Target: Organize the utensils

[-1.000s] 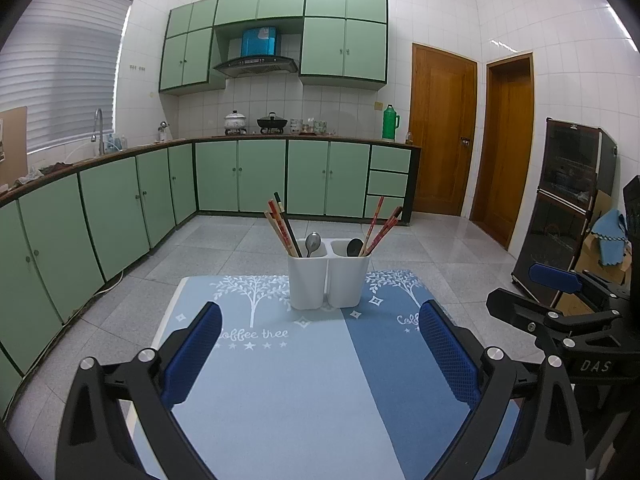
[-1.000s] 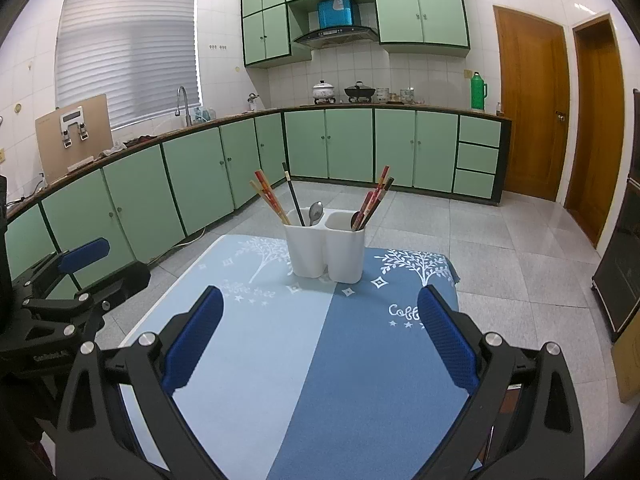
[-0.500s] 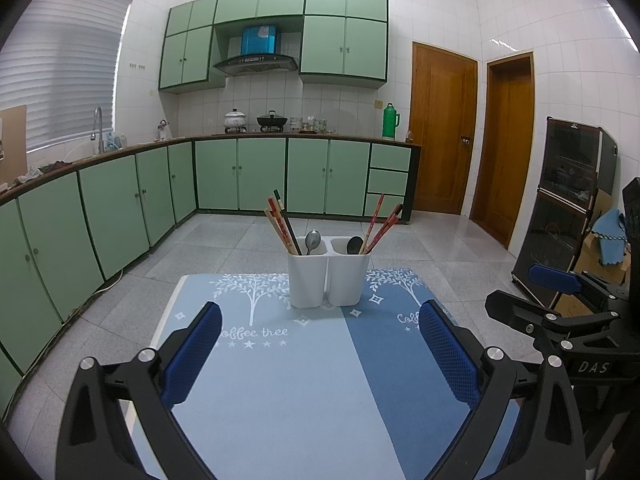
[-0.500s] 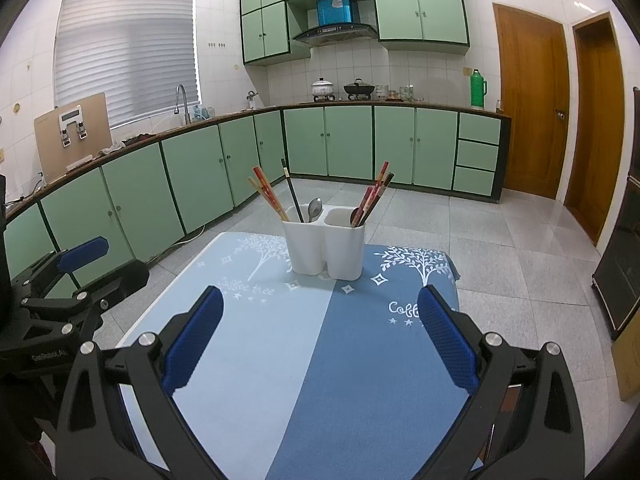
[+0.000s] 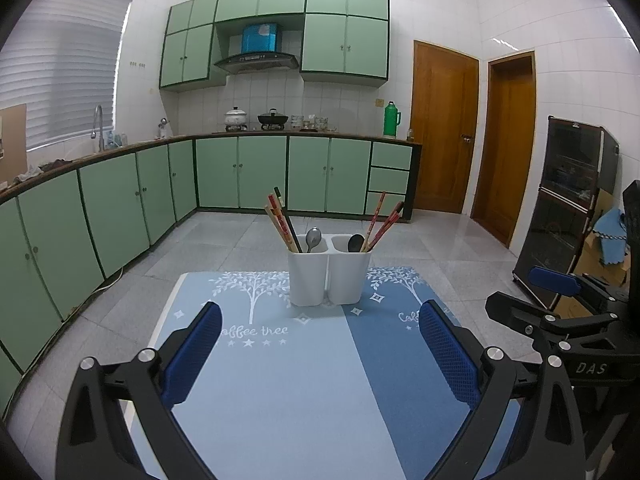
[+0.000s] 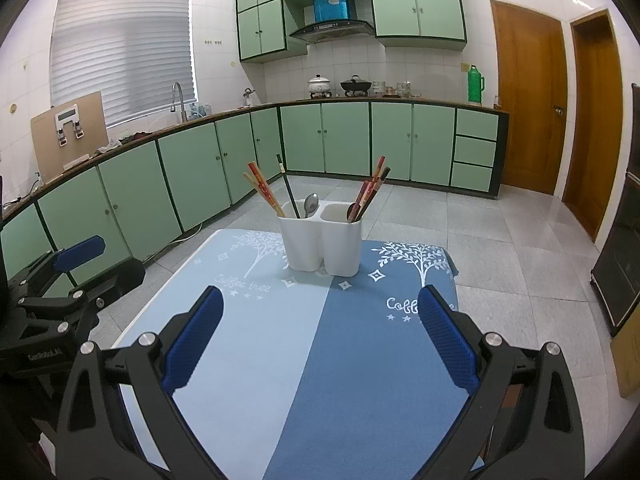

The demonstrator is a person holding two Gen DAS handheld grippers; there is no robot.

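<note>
Standing upright at the far end of the blue tablecloth [image 5: 304, 380], the white two-compartment holder [image 5: 329, 276] carries chopsticks [image 5: 282, 220] and a spoon [image 5: 313, 238] — well apart from the left gripper [image 5: 320, 352] and right gripper [image 6: 320, 344], both spread wide and empty.

We see the white 2-compartment holder [image 6: 320, 242] upright on the blue bench [image 6: 320, 360], chopsticks [image 6: 264, 190] and spoon [image 6: 311, 203] inside.

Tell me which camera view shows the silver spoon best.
The left wrist view: the silver spoon shows its whole bowl above the holder's rim. In the right wrist view, the spoon stands partly behind a black chopstick.
</note>
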